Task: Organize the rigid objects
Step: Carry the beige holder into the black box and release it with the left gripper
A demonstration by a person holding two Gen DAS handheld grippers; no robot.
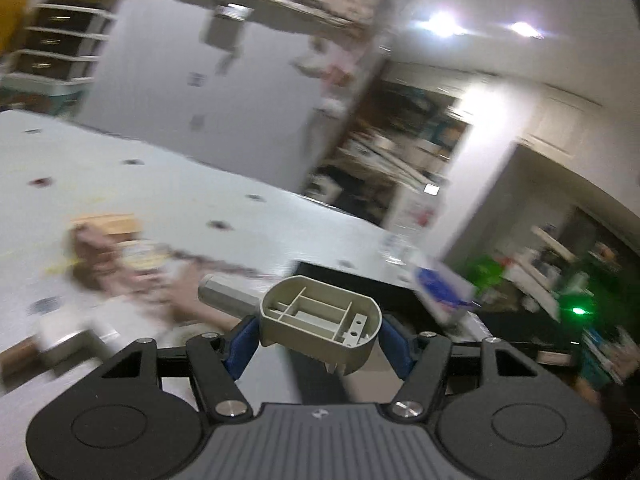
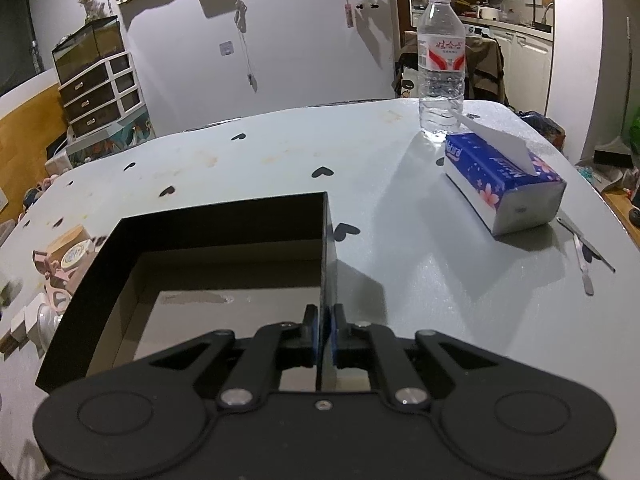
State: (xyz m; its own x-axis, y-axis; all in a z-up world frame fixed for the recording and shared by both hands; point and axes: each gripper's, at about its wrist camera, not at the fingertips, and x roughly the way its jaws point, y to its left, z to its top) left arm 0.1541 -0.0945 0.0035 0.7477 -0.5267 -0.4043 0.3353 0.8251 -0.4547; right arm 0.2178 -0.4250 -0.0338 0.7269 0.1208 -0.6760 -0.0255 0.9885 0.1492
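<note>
At nine o'clock of the black box (image 2: 224, 240), just off its left wall, sits the jumble waiting to be sorted: a round wooden-lidded jar (image 2: 74, 250), pink plastic pieces (image 2: 50, 280) and a white block (image 2: 26, 322), all resting on the heart-printed tabletop (image 2: 400, 280). I cannot name the pink bits more closely; they are half cut off at the edge.

My left gripper (image 1: 318, 330) has a beige plastic housing (image 1: 320, 316), an oval shell with inner ribs and a grey metal shaft (image 1: 226, 294) poking out toward ten o'clock. The blue fingers (image 1: 240, 344) press on its two flanks, spread about halfway to take its width, so the hollow side faces up and toward me. The view is smeared with motion and the tabletop lies below, so I judge this piece is in mid-carry, headed for the box.

My right gripper (image 2: 325, 330) is pinched fully closed on the box's right-hand wall, one finger inside and one outside. I read that as bracing: a light cardboard box would slide when something is dropped in.

Farther right, at two o'clock, stand a water bottle (image 2: 442, 60) and, just beside it, a blue tissue pack (image 2: 504, 184); metal tweezers (image 2: 582, 248) lie at three o'clock. None of these are in the way.
</note>
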